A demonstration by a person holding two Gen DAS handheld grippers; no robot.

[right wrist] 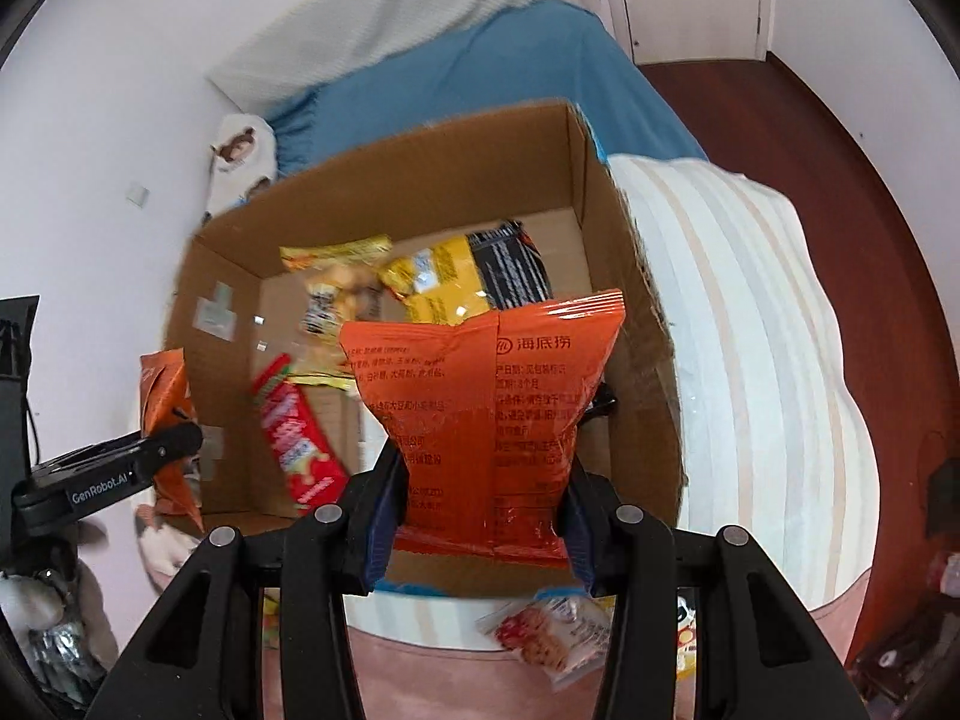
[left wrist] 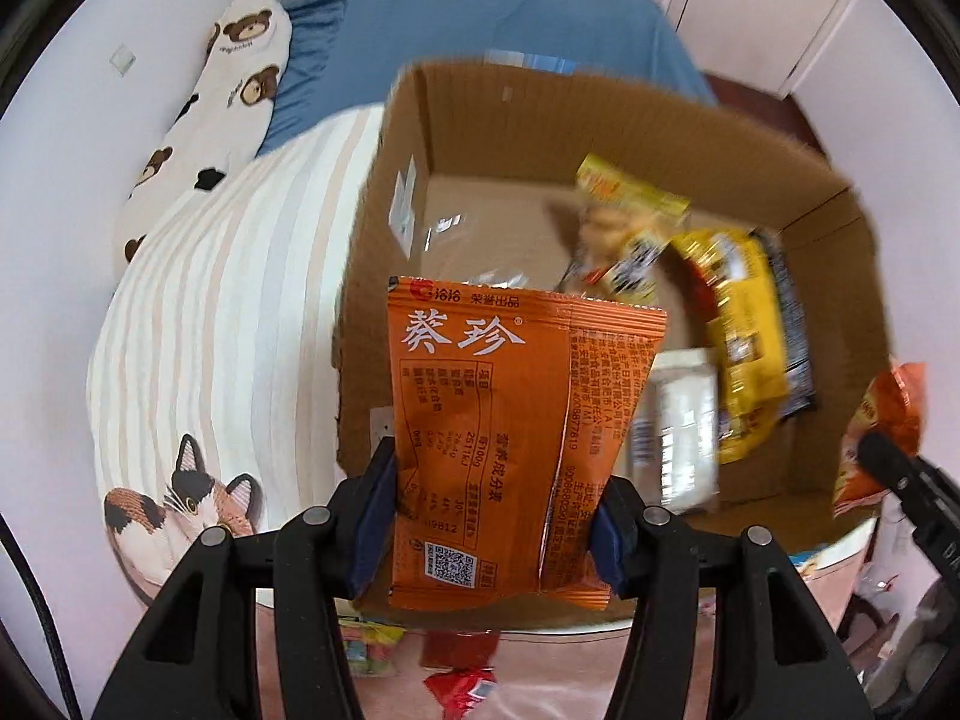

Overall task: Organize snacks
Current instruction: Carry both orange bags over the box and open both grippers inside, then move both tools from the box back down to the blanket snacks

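Observation:
My left gripper [left wrist: 498,516] is shut on an orange sunflower-seed packet [left wrist: 510,420] and holds it upright over the near rim of an open cardboard box [left wrist: 540,114]. My right gripper [right wrist: 483,498] is shut on an orange-red snack bag [right wrist: 486,408], held over the same cardboard box [right wrist: 420,174]. Inside the box lie yellow packets [left wrist: 744,336], a black-edged bag [right wrist: 510,270] and a red packet [right wrist: 294,432]. The left gripper and its packet show at the left of the right wrist view [right wrist: 150,450]. The right gripper's bag shows at the right edge of the left wrist view [left wrist: 882,432].
The box stands on a bed with a striped quilt [left wrist: 228,300] and a blue sheet [left wrist: 450,24]. A bear-print pillow [left wrist: 222,102] lies by the wall. Loose snacks lie on the pink surface below the box: a red packet [left wrist: 462,684] and a clear bag [right wrist: 546,636].

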